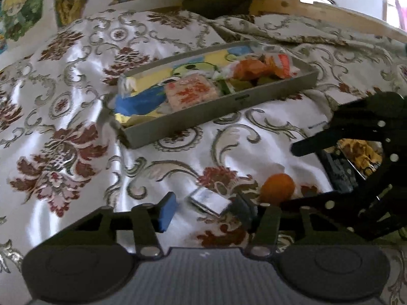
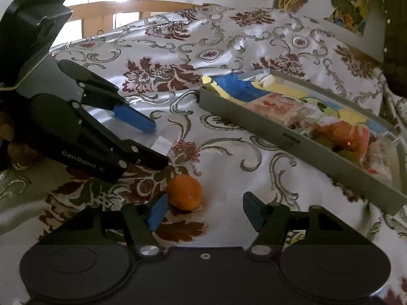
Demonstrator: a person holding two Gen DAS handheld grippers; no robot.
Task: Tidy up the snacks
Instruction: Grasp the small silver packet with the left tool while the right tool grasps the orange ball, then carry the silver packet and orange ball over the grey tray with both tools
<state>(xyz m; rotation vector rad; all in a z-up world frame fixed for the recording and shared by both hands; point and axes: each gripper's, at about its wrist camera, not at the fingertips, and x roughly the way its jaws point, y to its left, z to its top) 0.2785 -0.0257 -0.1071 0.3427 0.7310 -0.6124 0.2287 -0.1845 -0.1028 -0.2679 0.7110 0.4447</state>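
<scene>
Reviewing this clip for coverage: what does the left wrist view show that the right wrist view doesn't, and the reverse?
Only the left wrist view shows the silver foil packet whole, between the open left gripper fingers. Only the right wrist view shows the orange snack unobstructed, ahead of the open right gripper, near its left fingertip. Both show the gray tray of snacks, the patterned cloth and the orange snack.

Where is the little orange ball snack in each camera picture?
Left wrist: orange ball snack low and right of middle, beyond the right fingertip.
Right wrist: orange ball snack low, left of middle, beside the left fingertip.
Shared landmark: grey tray of snacks, behind it.
</scene>
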